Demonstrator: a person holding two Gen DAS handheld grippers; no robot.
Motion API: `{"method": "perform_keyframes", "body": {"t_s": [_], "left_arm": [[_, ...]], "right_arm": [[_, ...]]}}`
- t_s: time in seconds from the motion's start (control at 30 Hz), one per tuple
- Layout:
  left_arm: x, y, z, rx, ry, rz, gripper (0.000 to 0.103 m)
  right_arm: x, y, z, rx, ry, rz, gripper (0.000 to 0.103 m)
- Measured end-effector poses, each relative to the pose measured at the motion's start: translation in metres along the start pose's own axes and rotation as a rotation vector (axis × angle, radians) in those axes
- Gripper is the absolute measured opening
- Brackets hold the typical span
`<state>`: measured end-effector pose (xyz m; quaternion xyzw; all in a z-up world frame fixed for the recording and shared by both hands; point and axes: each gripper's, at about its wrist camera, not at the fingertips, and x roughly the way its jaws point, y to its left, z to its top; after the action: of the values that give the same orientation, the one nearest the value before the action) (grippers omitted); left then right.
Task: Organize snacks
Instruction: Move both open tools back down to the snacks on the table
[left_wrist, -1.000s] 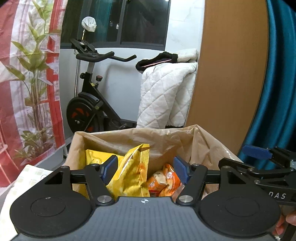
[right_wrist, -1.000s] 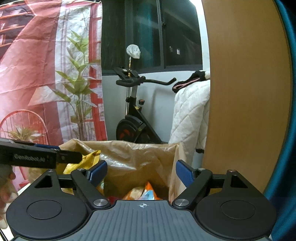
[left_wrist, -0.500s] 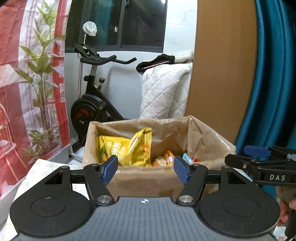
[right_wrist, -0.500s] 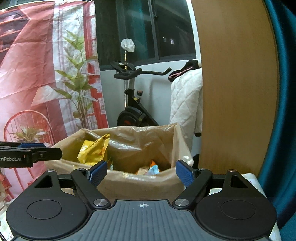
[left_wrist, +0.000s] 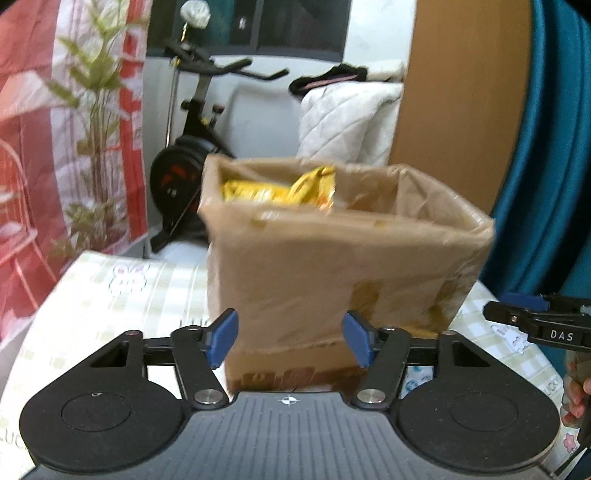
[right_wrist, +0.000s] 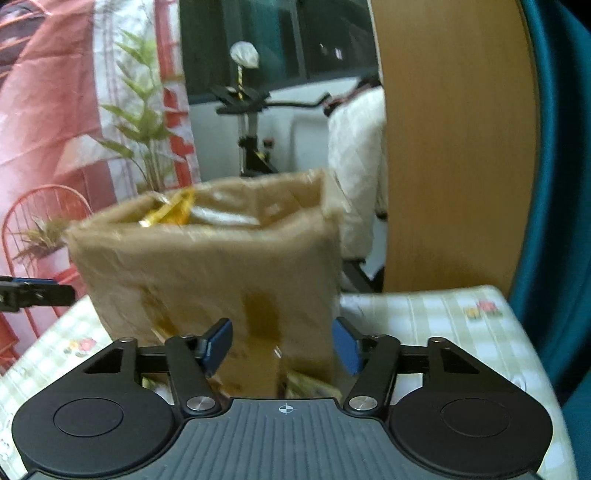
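Note:
A brown cardboard box lined with a brown bag stands on the checked tablecloth. Yellow snack packets poke above its rim, also visible as a yellow packet in the right wrist view. My left gripper is low in front of the box's near wall, its jaws closing with nothing gripped between the blue pads. My right gripper faces the same box from the right, jaws also closing on nothing. The right gripper's finger shows at the left view's right edge.
An exercise bike, a white quilted cover, a wooden panel and a teal curtain stand behind the table. A red plant-print hanging fills the left. A person's fingers show at the right edge.
Both grippers have dropped and pulled back from above the box opening to in front of its outer wall. Both pairs of jaws have narrowed. The view now is blurred by motion.

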<state>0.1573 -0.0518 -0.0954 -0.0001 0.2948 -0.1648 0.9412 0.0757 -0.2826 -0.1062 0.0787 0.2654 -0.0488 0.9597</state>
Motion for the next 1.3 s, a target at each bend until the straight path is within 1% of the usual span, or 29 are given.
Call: {"method": "perform_keyframes", "body": {"t_s": [0.07,0.17,0.27,0.43,0.57,0.73,0.77,0.8,0.83,0.87,0.9,0.93,1.0,1.1,1.3], "left_arm": [[0.005,0.003,-0.005,-0.005,0.021,0.003,0.056],[0.013,0.005,-0.014,-0.007,0.042,0.0,0.053],[0.021,0.004,-0.021,-0.013,0.062,-0.008,0.052],[0.042,-0.005,-0.032,0.005,0.1,-0.026,0.047],[0.057,-0.013,-0.037,0.015,0.131,-0.037,0.046],[0.072,-0.013,-0.042,-0.008,0.162,-0.051,0.045],[0.075,-0.014,-0.043,-0.01,0.169,-0.055,0.045],[0.078,-0.015,-0.044,-0.01,0.176,-0.056,0.045],[0.079,-0.016,-0.045,-0.011,0.181,-0.058,0.045],[0.082,-0.017,-0.046,-0.012,0.186,-0.06,0.045],[0.084,-0.017,-0.048,-0.015,0.194,-0.066,0.045],[0.086,-0.017,-0.05,-0.017,0.203,-0.071,0.045],[0.093,-0.021,-0.055,-0.017,0.222,-0.083,0.045],[0.105,-0.027,-0.062,-0.023,0.241,-0.091,0.046],[0.135,-0.041,-0.072,-0.024,0.273,-0.065,0.046]], "right_arm": [[0.008,-0.008,-0.011,-0.002,0.027,-0.017,0.043],[0.021,-0.017,-0.027,-0.008,0.071,-0.032,0.038],[0.034,-0.025,-0.041,-0.008,0.113,-0.05,0.036],[0.051,-0.039,-0.052,0.055,0.142,-0.027,0.035],[0.066,-0.041,-0.054,0.063,0.156,-0.008,0.035],[0.083,-0.046,-0.051,0.091,0.164,0.033,0.035],[0.086,-0.046,-0.051,0.09,0.17,0.042,0.034],[0.088,-0.045,-0.051,0.083,0.176,0.048,0.03],[0.089,-0.044,-0.051,0.077,0.182,0.051,0.016],[0.088,-0.043,-0.051,0.076,0.183,0.055,0.011],[0.087,-0.043,-0.052,0.078,0.18,0.059,0.011],[0.084,-0.042,-0.053,0.078,0.179,0.065,0.008],[0.079,-0.042,-0.055,0.084,0.176,0.075,0.006],[0.07,-0.042,-0.061,0.115,0.17,0.085,0.002],[0.058,-0.043,-0.072,0.189,0.166,0.075,0.001]]}}
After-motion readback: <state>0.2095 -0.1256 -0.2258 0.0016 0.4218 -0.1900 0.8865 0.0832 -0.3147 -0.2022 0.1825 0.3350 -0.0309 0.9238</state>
